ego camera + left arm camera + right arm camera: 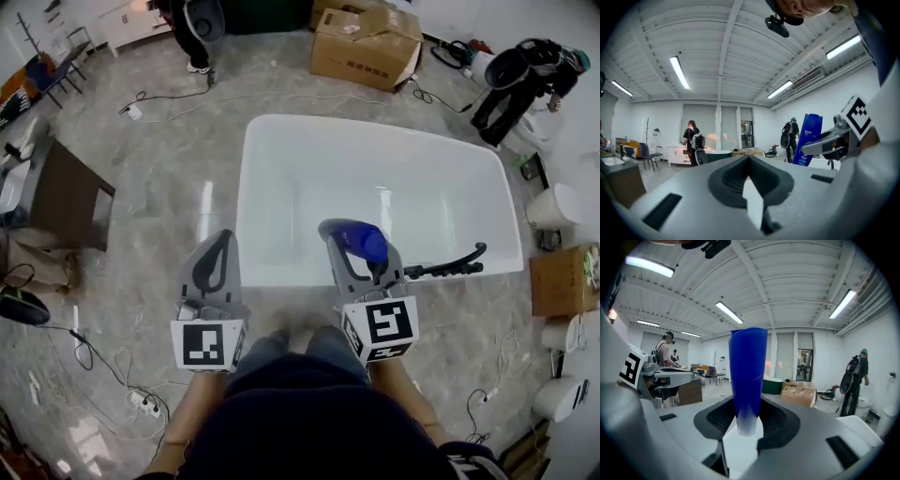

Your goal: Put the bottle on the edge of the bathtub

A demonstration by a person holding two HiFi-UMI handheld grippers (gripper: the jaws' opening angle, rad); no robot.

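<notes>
A white bathtub (pixel 281 277) lies on the floor straight ahead of me. My right gripper (pixel 362 251) is shut on a blue bottle (pixel 363 239) and hangs above the tub's near rim, right of the middle. In the right gripper view the bottle (pixel 748 376) stands upright between the pads, its whitish lower end down in the jaws of my right gripper (pixel 747 422). My left gripper (pixel 215 270) is shut with nothing in it, over the floor just left of the tub's near corner. The left gripper view shows its closed pads (pixel 749 164) and the bottle (pixel 809 138) off to the right.
A black faucet arm (pixel 450 263) sits on the tub's near right rim. A dark table (pixel 66 195) stands at the left, a cardboard box (pixel 366 42) beyond the tub, white buckets (pixel 553 204) and another box (pixel 561 279) at the right. Cables (pixel 112 366) trail over the floor.
</notes>
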